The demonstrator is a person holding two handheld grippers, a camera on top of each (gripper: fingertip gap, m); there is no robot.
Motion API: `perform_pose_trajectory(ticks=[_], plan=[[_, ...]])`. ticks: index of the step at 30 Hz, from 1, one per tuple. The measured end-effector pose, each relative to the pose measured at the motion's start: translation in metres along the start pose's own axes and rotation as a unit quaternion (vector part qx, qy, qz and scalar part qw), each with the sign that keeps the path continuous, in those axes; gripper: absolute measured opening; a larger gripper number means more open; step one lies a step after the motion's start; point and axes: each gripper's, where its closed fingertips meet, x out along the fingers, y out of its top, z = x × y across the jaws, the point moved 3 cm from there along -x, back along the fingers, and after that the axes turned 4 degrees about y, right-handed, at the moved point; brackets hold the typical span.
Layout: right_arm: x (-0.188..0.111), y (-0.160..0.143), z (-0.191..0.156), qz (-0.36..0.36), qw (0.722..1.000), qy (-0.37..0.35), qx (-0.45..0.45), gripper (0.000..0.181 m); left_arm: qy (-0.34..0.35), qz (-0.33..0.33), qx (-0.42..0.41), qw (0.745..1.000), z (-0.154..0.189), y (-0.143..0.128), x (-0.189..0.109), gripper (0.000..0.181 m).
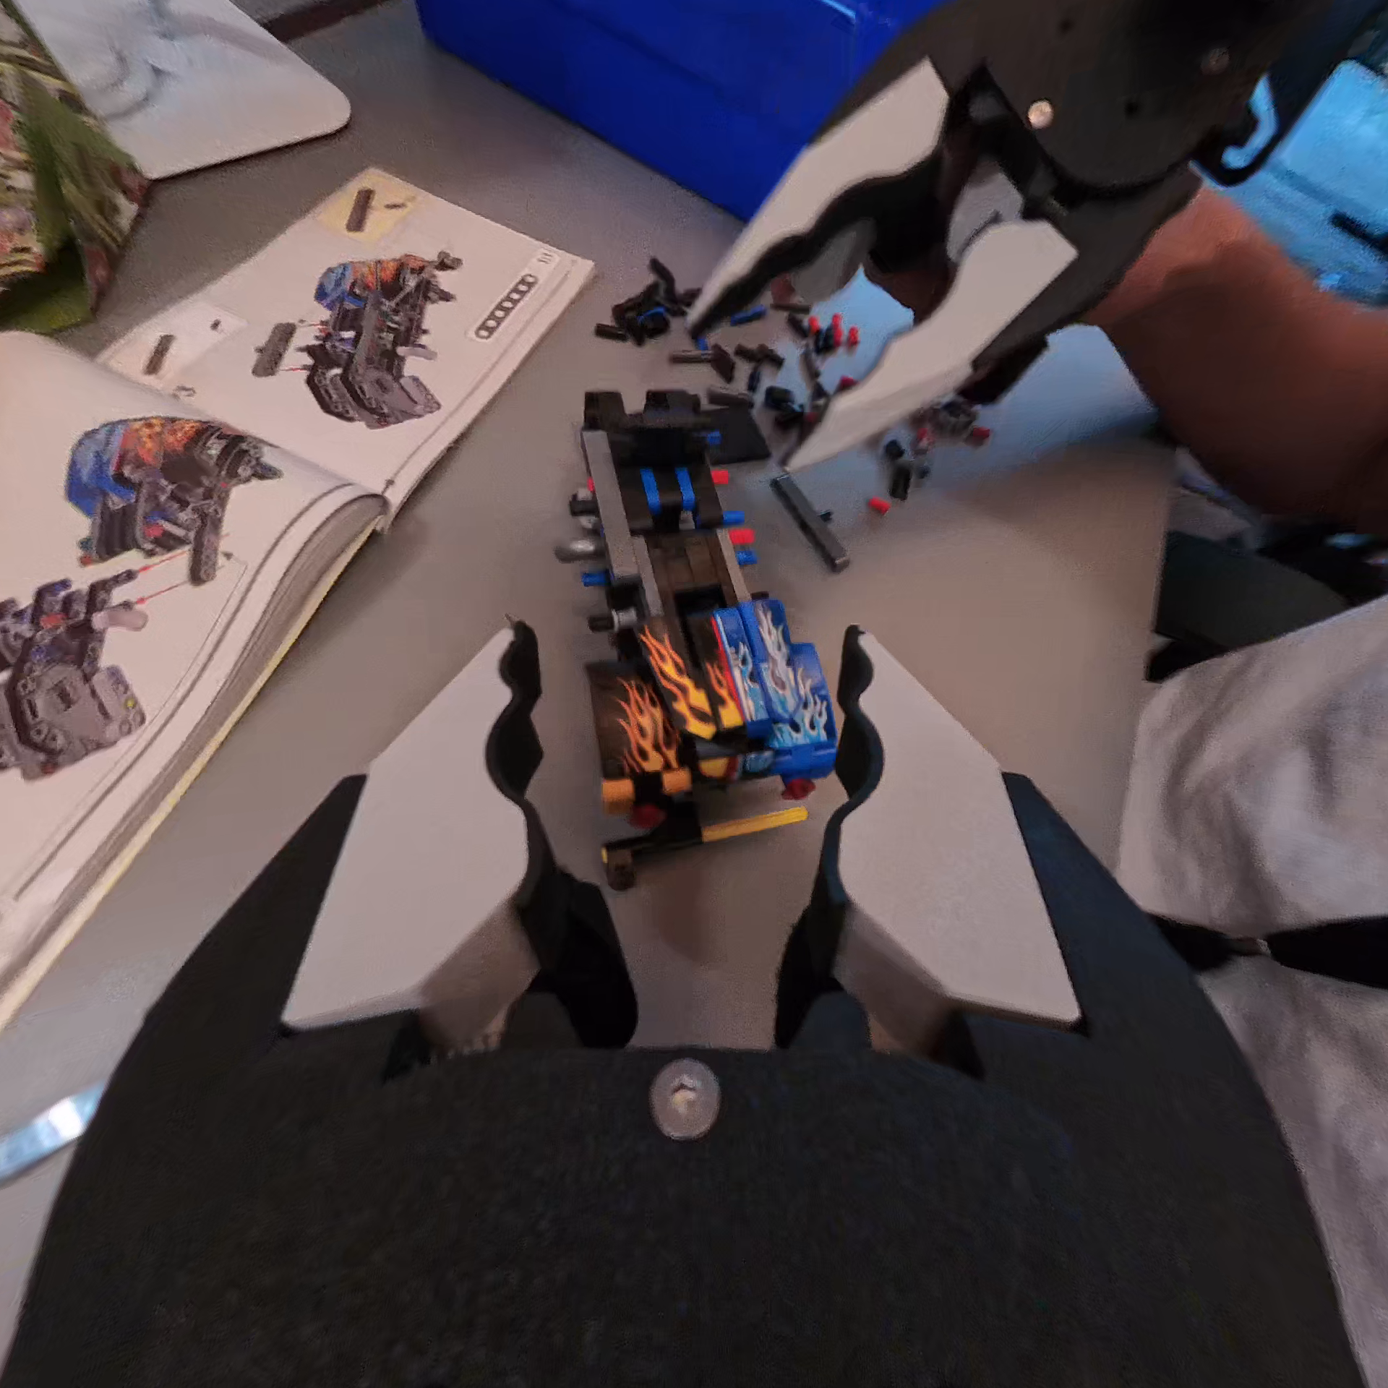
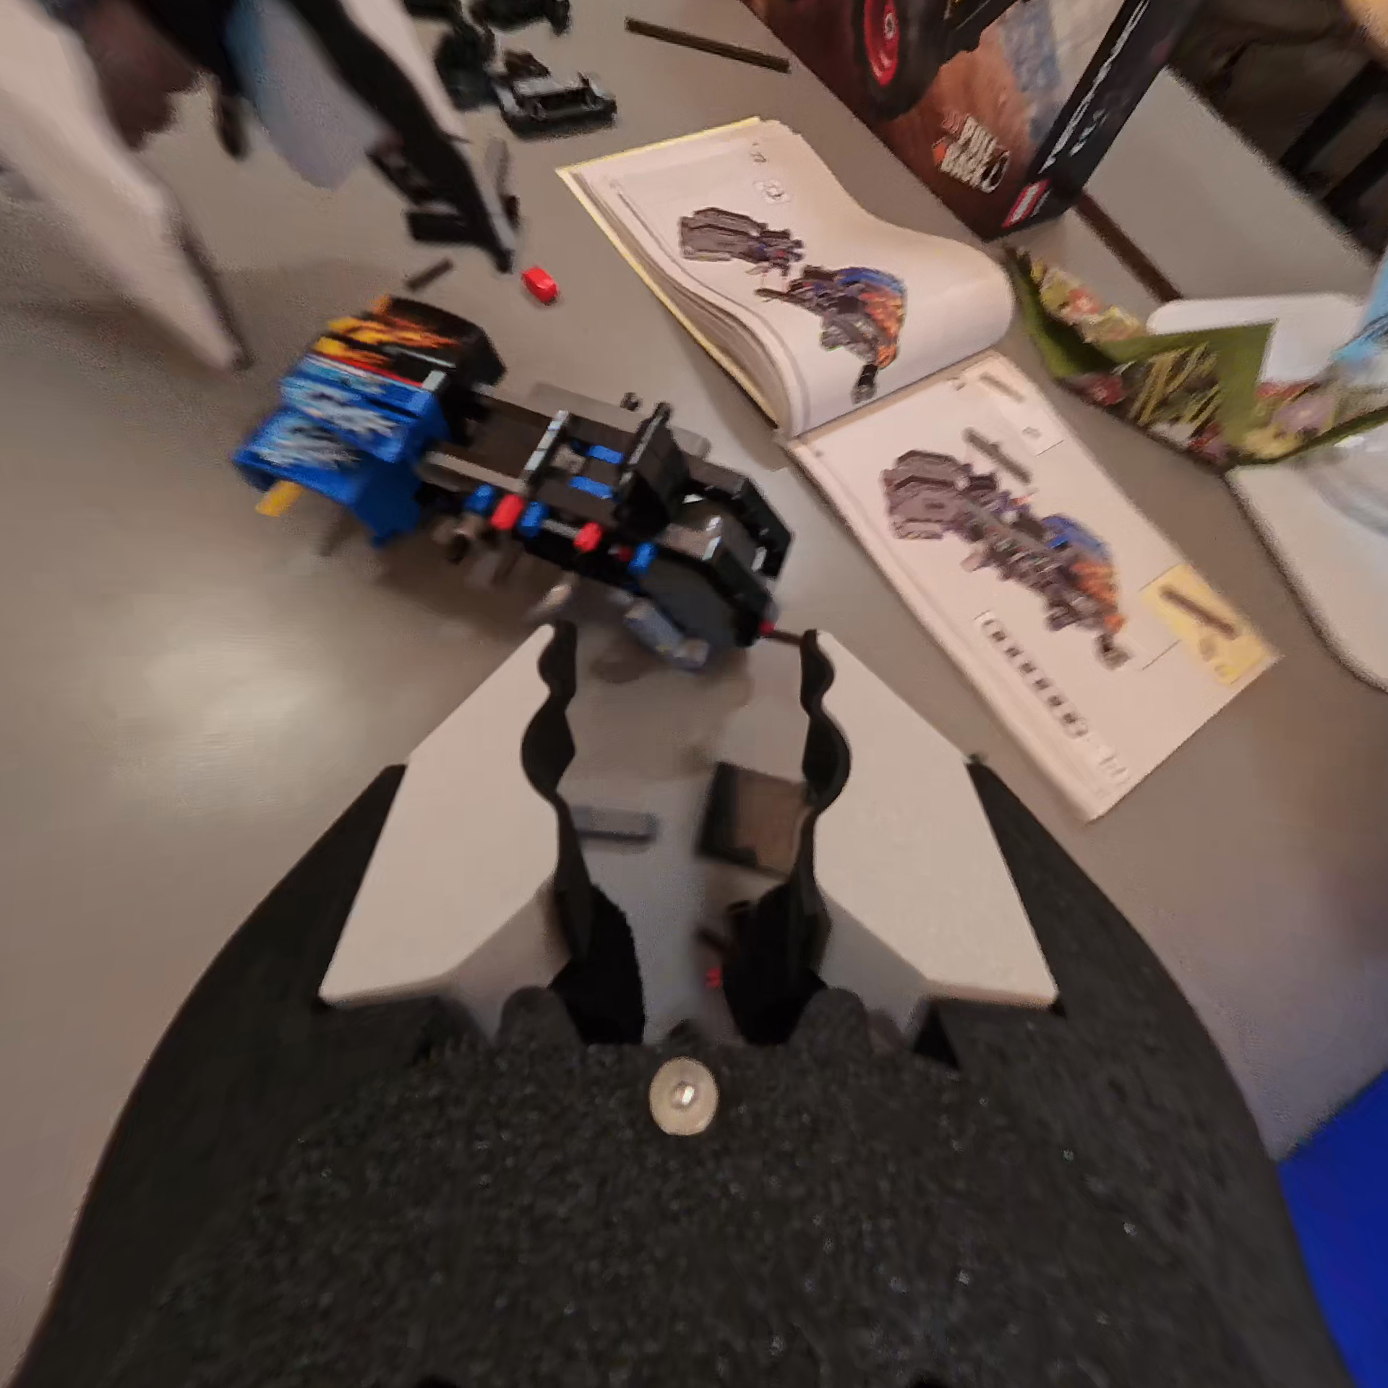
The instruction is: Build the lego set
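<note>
Flame-printed blocky lego chassis (image 1: 698,638) on smooth grey table (image 1: 466,616).

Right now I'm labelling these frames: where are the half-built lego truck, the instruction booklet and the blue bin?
lego truck (image 1: 773,676): left wrist view, flame-printed hood.
instruction booklet (image 1: 420,315): left wrist view, far page.
blue bin (image 1: 661,82): left wrist view, front wall.
</note>
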Motion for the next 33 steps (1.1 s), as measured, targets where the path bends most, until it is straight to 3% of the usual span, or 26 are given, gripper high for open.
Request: perform_pose_trajectory(ticks=[4, 8, 13, 19, 22, 25, 28, 31, 33], plan=[[-0.005, -0.005, -0.035, 0.034, 0.992, 0.056, 0.107, 0.054, -0.102, -0.092, -0.047, 0.989, -0.024, 0.012, 0.016, 0.069], [0.005, 0.003, -0.057, 0.097, 0.963, 0.116, 0.225, 0.044, -0.22, -0.175, -0.115, 0.953, -0.031, 0.009, 0.037, 0.056], [0.016, 0.01, -0.043, 0.16, 0.925, 0.121, 0.322, 0.037, -0.312, -0.187, -0.147, 0.92, -0.026, 0.015, 0.046, 0.029], [0.031, 0.015, -0.037, 0.178, 0.881, 0.179, 0.401, 0.026, -0.385, -0.188, -0.215, 0.878, -0.017, 0.01, 0.051, 0.024], [0.028, 0.02, -0.027, 0.216, 0.85, 0.2, 0.437, 0.01, -0.409, -0.149, -0.219, 0.873, -0.012, 0.013, 0.047, 0.007], [0.014, 0.037, -0.022, 0.262, 0.814, 0.263, 0.448, 0.006, -0.414, -0.077, -0.19, 0.887, -0.006, 0.027, 0.037, 0.005], [0.008, 0.046, -0.019, 0.273, 0.822, 0.264, 0.424, 0.005, -0.392, -0.021, -0.161, 0.905, -0.002, 0.034, 0.033, 0.005], [0.011, 0.052, -0.018, 0.273, 0.824, 0.264, 0.42, 0.006, -0.404, 0.017, -0.19, 0.895, 0.003, 0.038, 0.03, 0.019], [0.015, 0.055, -0.02, 0.28, 0.819, 0.269, 0.422, 0.006, -0.405, 0.016, -0.206, 0.891, 0.005, 0.034, 0.033, 0.019]])
